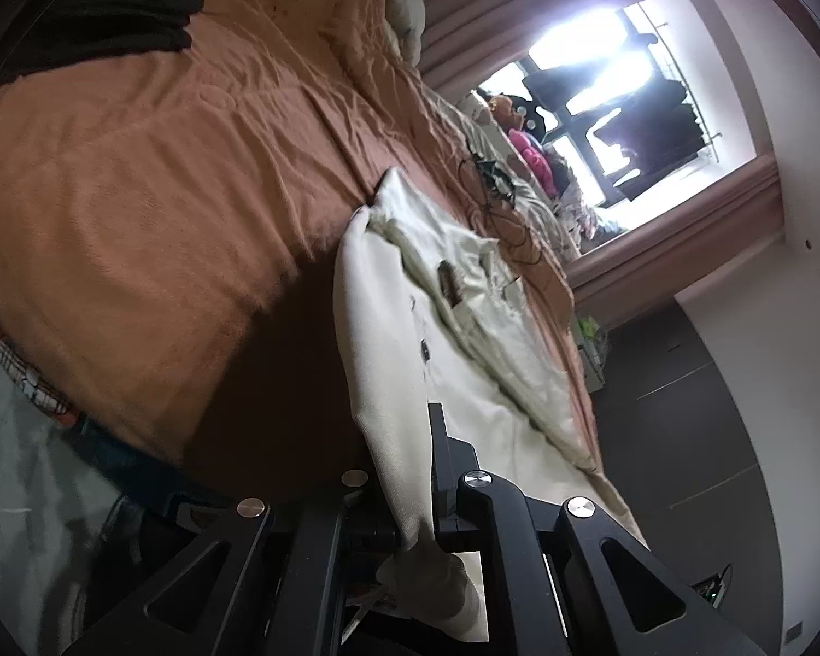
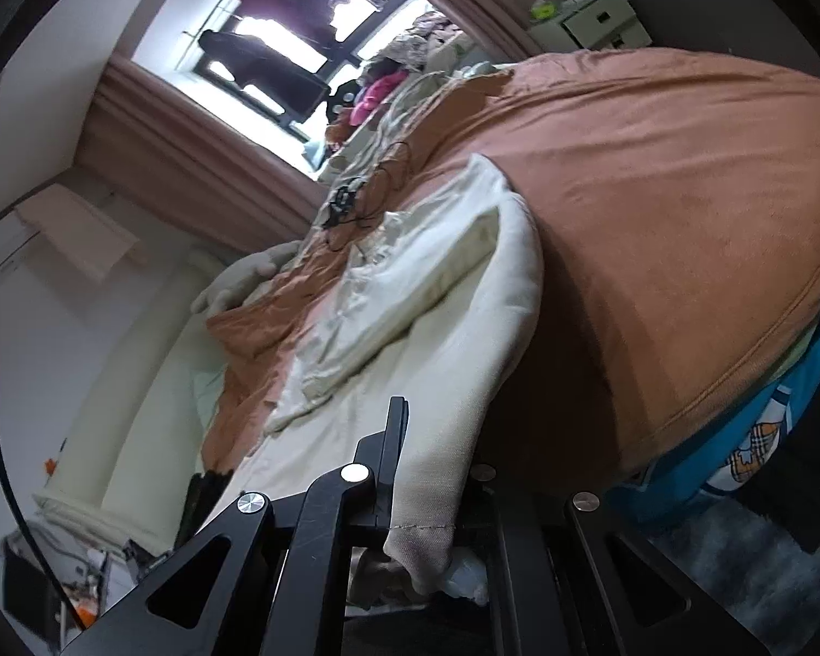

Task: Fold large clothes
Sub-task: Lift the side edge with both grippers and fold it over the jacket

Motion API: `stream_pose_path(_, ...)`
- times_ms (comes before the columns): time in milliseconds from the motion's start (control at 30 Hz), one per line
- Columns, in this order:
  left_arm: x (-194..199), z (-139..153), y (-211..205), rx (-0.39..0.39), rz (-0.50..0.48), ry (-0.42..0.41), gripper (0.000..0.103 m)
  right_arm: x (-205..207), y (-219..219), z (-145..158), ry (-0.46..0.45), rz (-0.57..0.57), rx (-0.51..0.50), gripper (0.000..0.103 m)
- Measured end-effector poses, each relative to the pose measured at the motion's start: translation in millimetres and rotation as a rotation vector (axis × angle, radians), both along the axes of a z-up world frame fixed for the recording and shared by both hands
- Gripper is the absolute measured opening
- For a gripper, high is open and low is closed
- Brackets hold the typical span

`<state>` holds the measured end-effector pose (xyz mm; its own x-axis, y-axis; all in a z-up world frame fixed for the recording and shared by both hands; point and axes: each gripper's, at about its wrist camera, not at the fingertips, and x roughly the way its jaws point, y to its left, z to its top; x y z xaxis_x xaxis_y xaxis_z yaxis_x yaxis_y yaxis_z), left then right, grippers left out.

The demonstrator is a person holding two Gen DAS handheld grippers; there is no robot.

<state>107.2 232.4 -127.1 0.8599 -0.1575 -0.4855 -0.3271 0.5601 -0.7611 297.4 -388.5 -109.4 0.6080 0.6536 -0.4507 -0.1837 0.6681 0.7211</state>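
A large cream garment (image 1: 410,284) with dark buttons lies crumpled on the orange bedspread (image 1: 164,164). My left gripper (image 1: 410,470) is shut on its hem, which hangs over the fingers and hides one of them. In the right wrist view the same cream garment (image 2: 437,295) drapes from the bed toward the camera. My right gripper (image 2: 426,464) is shut on another part of its hem, lifted above the orange bedspread (image 2: 656,191). Both views are tilted sideways.
A black garment (image 1: 93,16) lies at the far corner of the bed. Tangled black cables (image 1: 492,186) lie past the cream garment. A bright window with pink curtains (image 1: 618,87), a clothes pile (image 2: 388,82) and a blue patterned sheet edge (image 2: 782,426) surround the bed.
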Motion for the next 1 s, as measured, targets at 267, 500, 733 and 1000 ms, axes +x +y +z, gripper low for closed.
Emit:
stream_pose_path(267, -47, 35, -1, -0.002, 0.021, -0.081, 0.005, -31, -3, 35, -0.062, 0.044, 0.025, 0.007)
stream_pose_path(500, -99, 64, -12, -0.003, 0.031, -0.134, 0.005, -61, -9, 61, -0.112, 0.081, 0.065, 0.007)
stream_pose_path(733, -129, 76, -16, 0.012, 0.037, -0.150, 0.005, -90, -17, 72, -0.129, 0.114, 0.062, 0.007)
stream_pose_path(1000, -148, 78, -25, 0.040, 0.034, -0.151, 0.005, -107, -24, 73, -0.134, 0.136, 0.049, 0.007)
